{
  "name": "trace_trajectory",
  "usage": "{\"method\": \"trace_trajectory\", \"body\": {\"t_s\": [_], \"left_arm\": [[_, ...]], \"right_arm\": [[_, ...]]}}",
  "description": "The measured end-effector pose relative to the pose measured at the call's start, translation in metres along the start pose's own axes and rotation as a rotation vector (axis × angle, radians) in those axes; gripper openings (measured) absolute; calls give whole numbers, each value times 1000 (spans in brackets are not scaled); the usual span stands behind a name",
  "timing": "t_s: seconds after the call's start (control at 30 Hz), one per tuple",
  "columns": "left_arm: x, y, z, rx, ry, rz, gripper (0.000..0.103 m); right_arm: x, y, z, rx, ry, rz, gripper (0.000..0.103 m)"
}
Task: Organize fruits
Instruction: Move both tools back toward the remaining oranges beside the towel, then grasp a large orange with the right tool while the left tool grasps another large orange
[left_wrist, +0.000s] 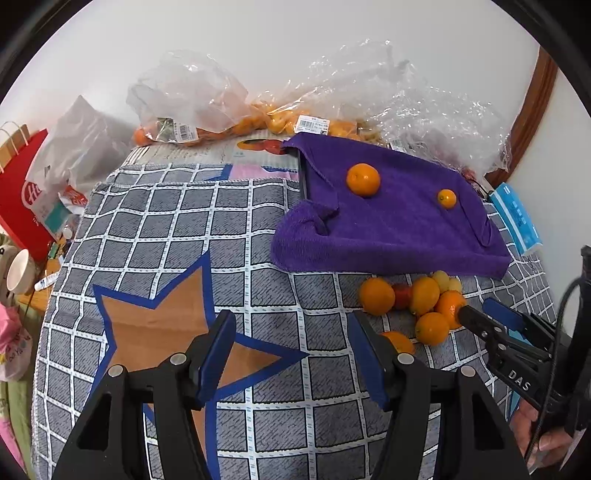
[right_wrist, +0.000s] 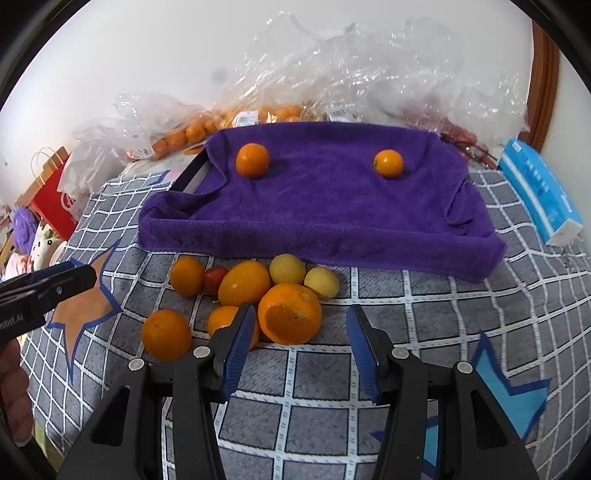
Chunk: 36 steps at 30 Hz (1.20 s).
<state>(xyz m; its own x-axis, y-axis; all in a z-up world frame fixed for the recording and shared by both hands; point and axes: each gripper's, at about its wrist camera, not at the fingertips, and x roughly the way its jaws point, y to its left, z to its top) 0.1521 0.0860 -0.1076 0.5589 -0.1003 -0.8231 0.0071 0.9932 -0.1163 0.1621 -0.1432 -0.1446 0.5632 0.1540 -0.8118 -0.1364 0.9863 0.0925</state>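
A purple towel covers a raised tray; an orange and a smaller orange sit on it, also in the left wrist view. In front of it a pile of fruit lies on the checked cloth: a big orange, a yellow-orange fruit, two yellow fruits, a small red fruit and other oranges. My right gripper is open, empty, just short of the big orange. My left gripper is open, empty, left of the pile.
Clear plastic bags of oranges lie behind the towel. A blue tissue pack lies at the right, a red paper bag at the left. The checked cloth has star patches.
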Motion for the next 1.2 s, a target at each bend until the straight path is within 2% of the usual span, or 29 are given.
{"method": "trace_trajectory", "body": {"t_s": [0.7,0.83,0.9,1.2], "left_arm": [[15,10,6,-30,35,-68,61],[16,9,7,-31,39,-71,61],[17,9,8,-30,41,-71,61],[17,-5,11,-18,48,-91,61]], "right_arm": [[27,1,13,45,54,1,49],[28,0,14,52,50,14,49],[28,0,14,52,48,21,41],[10,-7,8,25,10,-21,40]]}}
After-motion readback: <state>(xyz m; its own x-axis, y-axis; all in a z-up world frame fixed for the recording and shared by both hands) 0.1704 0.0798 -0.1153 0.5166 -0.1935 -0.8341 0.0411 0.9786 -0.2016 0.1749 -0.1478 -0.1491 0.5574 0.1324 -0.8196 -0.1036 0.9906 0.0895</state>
